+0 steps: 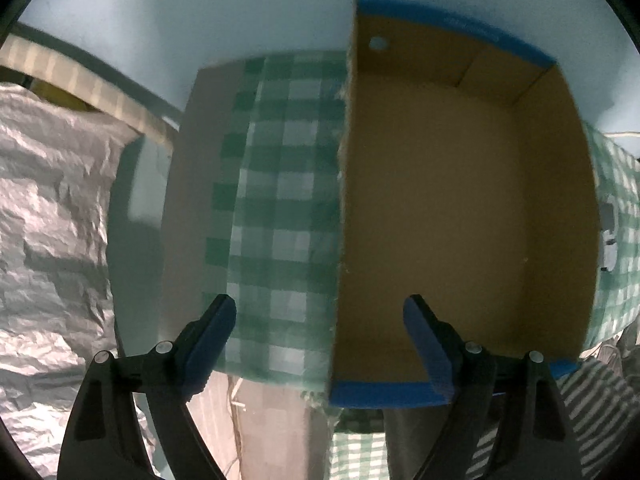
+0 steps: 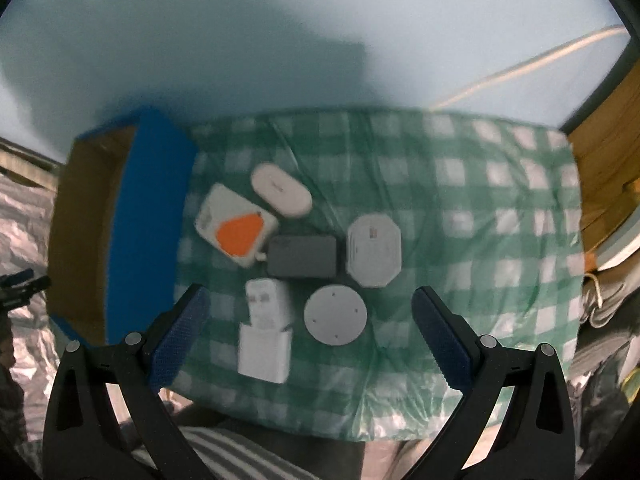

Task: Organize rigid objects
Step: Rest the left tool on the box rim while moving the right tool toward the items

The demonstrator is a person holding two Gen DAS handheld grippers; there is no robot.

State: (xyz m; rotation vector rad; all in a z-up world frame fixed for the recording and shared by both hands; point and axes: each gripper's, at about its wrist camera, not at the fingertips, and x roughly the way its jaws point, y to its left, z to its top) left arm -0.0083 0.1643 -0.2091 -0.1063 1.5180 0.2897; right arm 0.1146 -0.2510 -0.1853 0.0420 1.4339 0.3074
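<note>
In the left wrist view an empty cardboard box [image 1: 460, 208] with blue outer walls sits on a green checked cloth [image 1: 280, 208]. My left gripper [image 1: 320, 312] is open and empty above the box's near left corner. In the right wrist view the box [image 2: 148, 220] stands at the left. Beside it lie several small objects: a white and orange box [image 2: 236, 226], a white oval case [image 2: 281, 189], a dark grey block [image 2: 303, 256], a white octagonal device [image 2: 373, 251], a grey round disc [image 2: 335, 315] and a white charger [image 2: 265, 334]. My right gripper [image 2: 310, 312] is open above them.
A light blue wall [image 2: 280, 40] rises behind the table with a white cable [image 2: 520, 68] along it. Crumpled silver sheeting [image 1: 48, 220] lies to the left. A wooden surface [image 2: 604, 168] and folded cloth are at the right. Striped fabric [image 2: 224, 456] is below the table edge.
</note>
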